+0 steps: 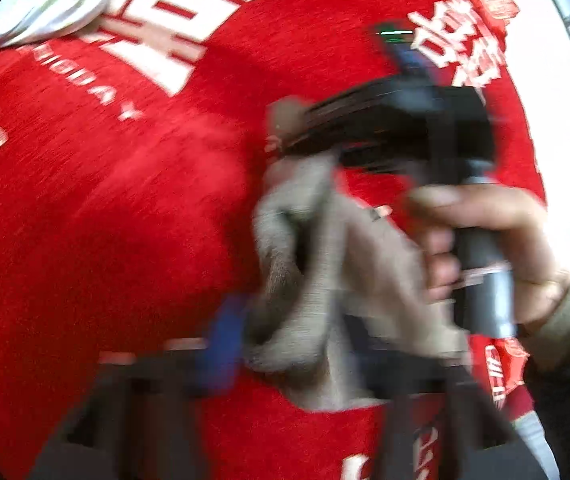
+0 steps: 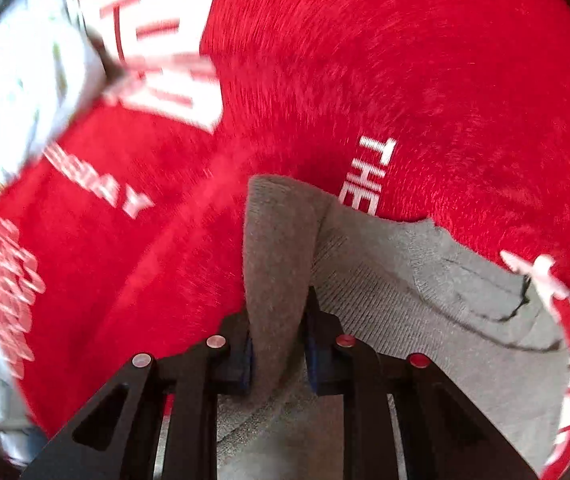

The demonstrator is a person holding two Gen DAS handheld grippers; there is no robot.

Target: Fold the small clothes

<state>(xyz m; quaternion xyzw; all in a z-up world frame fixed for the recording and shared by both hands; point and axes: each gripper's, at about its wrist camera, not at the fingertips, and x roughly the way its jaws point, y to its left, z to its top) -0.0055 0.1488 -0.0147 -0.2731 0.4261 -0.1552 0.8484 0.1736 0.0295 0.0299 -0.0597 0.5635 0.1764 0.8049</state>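
Right wrist view: we record the right gripper (image 2: 279, 354) pointing steeply down at a red cloth (image 2: 425, 80) with white lettering. A fold of a grey sock (image 2: 425, 300) stands up between its two blue pads (image 2: 312, 356), and both pads press against that fold, so we report this claw as pinching the sock. The rest of the sock lies spread on the red cloth to the right of the gripper, its dark-edged opening toward the right rim of the picture. A white, pale-patterned garment (image 2: 33, 76) lies on the cloth at the upper left, well apart from the sock; it is blurred and we cannot tell what kind of garment it is.

Left wrist view: the picture is heavily blurred. We note the left gripper (image 1: 309, 360) at the bottom edge with its fingers set wide apart; one blue pad (image 1: 221, 344) shows at the left, just beside the grey sock (image 1: 305, 280). The sock hangs bunched in the gap, and we see no pad pressing on it, so we report this claw as spread. Above and to the right, a hand (image 1: 497, 252) grips the dark handle of the right gripper (image 1: 285, 136), whose tip meets the top of the sock. The white garment (image 1: 45, 4) lies at the upper left on the red cloth (image 1: 105, 220).
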